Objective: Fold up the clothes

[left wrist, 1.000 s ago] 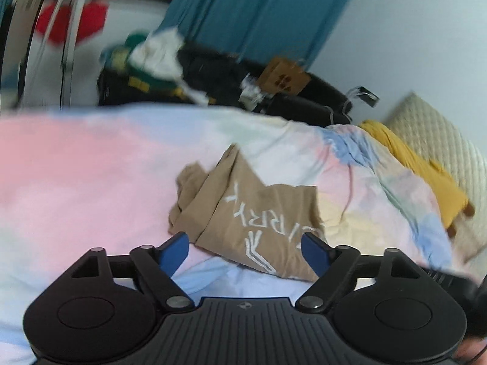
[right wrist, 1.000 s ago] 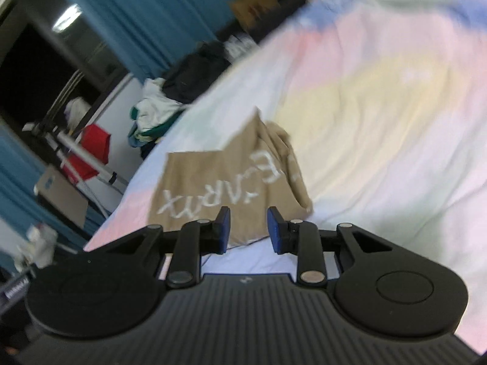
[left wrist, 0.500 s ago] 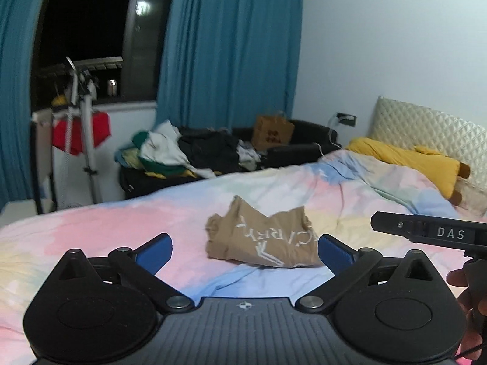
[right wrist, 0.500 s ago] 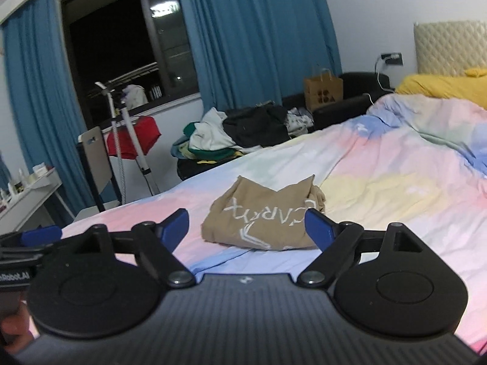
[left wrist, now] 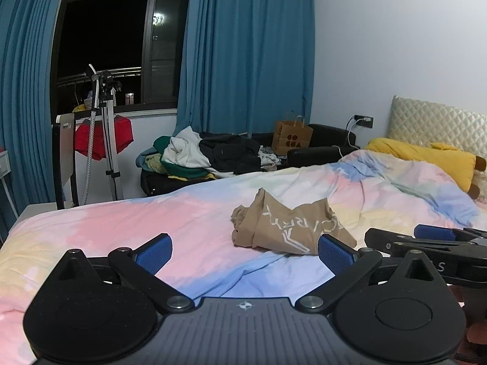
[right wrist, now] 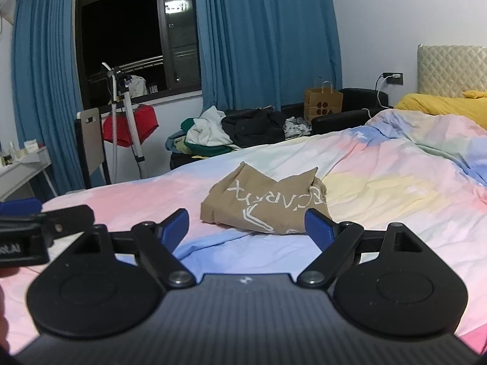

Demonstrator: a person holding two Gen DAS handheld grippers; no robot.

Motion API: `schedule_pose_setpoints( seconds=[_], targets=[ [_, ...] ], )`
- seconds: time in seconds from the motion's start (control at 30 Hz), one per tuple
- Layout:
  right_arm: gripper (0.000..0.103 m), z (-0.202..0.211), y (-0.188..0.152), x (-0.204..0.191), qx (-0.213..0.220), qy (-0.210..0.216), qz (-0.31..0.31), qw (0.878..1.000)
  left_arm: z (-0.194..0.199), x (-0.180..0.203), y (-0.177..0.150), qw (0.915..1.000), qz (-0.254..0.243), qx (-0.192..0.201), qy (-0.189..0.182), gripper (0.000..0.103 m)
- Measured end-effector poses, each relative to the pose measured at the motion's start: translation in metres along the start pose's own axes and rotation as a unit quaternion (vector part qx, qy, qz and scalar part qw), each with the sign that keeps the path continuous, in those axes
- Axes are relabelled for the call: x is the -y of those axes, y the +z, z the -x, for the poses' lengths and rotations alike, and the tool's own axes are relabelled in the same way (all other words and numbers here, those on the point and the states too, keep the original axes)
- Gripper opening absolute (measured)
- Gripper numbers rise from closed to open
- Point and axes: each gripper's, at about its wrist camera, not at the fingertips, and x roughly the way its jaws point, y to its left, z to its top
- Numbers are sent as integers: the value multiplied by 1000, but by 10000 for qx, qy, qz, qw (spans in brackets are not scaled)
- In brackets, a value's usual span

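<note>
A tan garment with white lettering (left wrist: 286, 228) (right wrist: 268, 203) lies folded in a rough rectangle on the pastel bedspread (left wrist: 121, 228) (right wrist: 395, 182). My left gripper (left wrist: 243, 251) hovers open in front of it, nothing between its blue pads, clear of the cloth. My right gripper (right wrist: 246, 223) is likewise open and empty, a short way back from the garment. In the left wrist view the right gripper (left wrist: 432, 237) shows at the right edge. In the right wrist view the left gripper (right wrist: 30, 213) shows at the left edge.
Beyond the bed a black sofa (left wrist: 319, 152) carries a heap of clothes (left wrist: 207, 155) and a brown paper bag (left wrist: 292, 138). A garment steamer stand (left wrist: 103, 127) and a chair (left wrist: 64, 158) stand by the blue curtains. Yellow pillow (left wrist: 426, 155) lies at the headboard.
Both grippers have let go of the tan garment, opened wide and drawn back and upward from it. The garment now lies still on the bed and the views have levelled out.
</note>
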Motion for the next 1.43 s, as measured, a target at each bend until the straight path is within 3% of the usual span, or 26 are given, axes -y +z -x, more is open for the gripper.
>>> schedule_pose_setpoints(
  seconds=[0.13,0.5,1.43],
  targets=[
    [85,-7,-5,-4,-22,-58,6,10000,3,2,-4,9998,-187,11,55,102],
    [85,-7,-19,-7,154,-317,-89,9993,2,1,-11,9999,-121,-104,43,102],
    [85,-17,-19,-14,-92,-368,74,9993,-5,-11,-16,9997,11,-116,199,103]
  ],
)
